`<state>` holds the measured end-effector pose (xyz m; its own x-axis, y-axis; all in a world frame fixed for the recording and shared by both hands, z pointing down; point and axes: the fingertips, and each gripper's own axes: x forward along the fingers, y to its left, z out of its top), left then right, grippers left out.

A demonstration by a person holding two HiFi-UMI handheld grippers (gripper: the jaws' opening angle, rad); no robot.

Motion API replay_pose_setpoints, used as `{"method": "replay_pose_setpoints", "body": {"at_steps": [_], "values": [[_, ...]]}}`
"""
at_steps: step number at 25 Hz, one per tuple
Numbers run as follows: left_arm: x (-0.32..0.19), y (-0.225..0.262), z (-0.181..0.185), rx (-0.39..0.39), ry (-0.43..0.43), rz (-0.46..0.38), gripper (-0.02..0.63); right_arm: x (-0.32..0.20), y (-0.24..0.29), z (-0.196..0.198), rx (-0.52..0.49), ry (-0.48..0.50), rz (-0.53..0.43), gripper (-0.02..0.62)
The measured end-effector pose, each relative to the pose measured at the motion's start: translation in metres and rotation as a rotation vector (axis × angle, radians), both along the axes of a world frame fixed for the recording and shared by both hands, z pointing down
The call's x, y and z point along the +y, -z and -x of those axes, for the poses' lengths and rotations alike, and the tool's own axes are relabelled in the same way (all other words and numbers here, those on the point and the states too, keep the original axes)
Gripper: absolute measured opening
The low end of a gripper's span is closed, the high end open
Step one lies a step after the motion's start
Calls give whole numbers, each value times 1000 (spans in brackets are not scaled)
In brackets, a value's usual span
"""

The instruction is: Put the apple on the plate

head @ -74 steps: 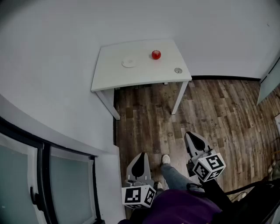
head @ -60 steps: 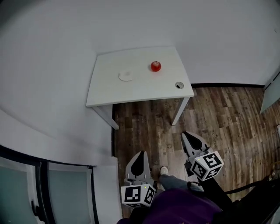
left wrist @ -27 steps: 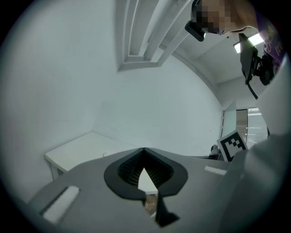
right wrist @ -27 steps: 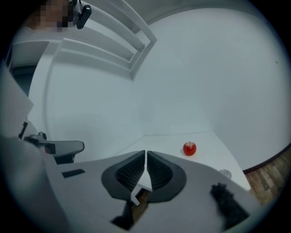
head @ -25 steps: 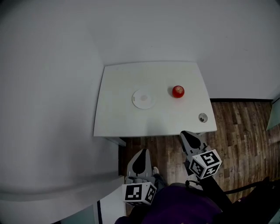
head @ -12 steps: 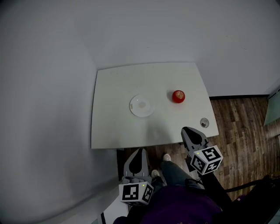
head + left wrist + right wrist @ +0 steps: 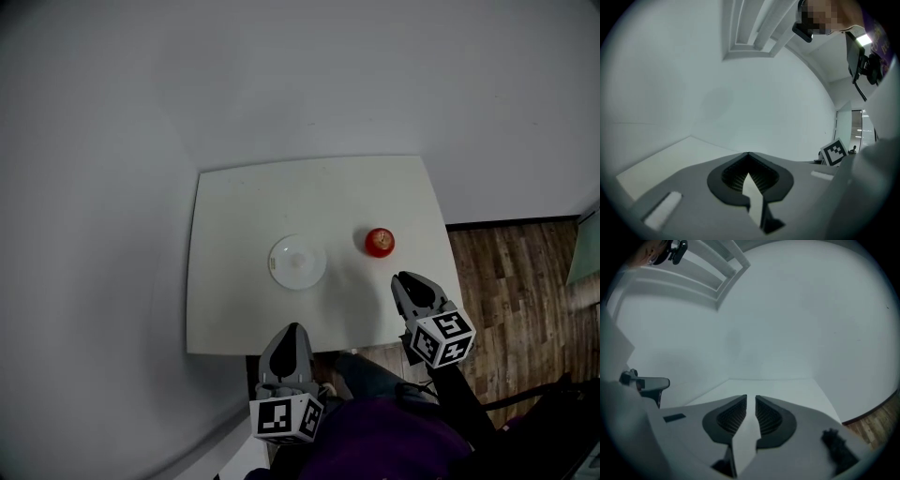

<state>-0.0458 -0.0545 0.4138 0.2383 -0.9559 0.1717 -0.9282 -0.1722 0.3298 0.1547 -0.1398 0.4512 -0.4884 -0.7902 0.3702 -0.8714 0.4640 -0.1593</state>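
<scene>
A red apple (image 7: 380, 242) sits on the white table (image 7: 234, 300), right of a small white plate (image 7: 298, 262) that has nothing on it. My right gripper (image 7: 403, 277) reaches over the table's near right edge, just short of the apple. Its jaws (image 7: 751, 397) are opening, with a narrow gap and nothing between them. My left gripper (image 7: 292, 327) hangs at the table's near edge, below the plate. In the left gripper view the left gripper (image 7: 748, 153) is shut and empty. Neither gripper view shows the apple or the plate.
The table stands in a corner, with plain walls (image 7: 112, 141) behind it and to its left. Dark wood floor (image 7: 525, 291) lies to the right. The person's purple sleeve (image 7: 394, 441) fills the bottom of the head view.
The table has drawn nearer and lower in the head view. Both grippers have come forward to its near edge. The apple and plate have kept their places on the table.
</scene>
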Motion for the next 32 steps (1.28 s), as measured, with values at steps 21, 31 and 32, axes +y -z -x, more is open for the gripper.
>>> {"method": "replay_pose_setpoints", "body": {"at_steps": [21, 31, 32], "values": [[-84, -8, -12, -42, 120, 41, 6, -100, -92, -9, 244, 215, 155, 293], [-101, -11, 3, -43, 110, 52, 6, -121, -121, -7, 325, 202, 195, 339], [-103, -10, 5, -44, 109, 50, 6, -122, -123, -7, 329, 201, 200, 341]]}}
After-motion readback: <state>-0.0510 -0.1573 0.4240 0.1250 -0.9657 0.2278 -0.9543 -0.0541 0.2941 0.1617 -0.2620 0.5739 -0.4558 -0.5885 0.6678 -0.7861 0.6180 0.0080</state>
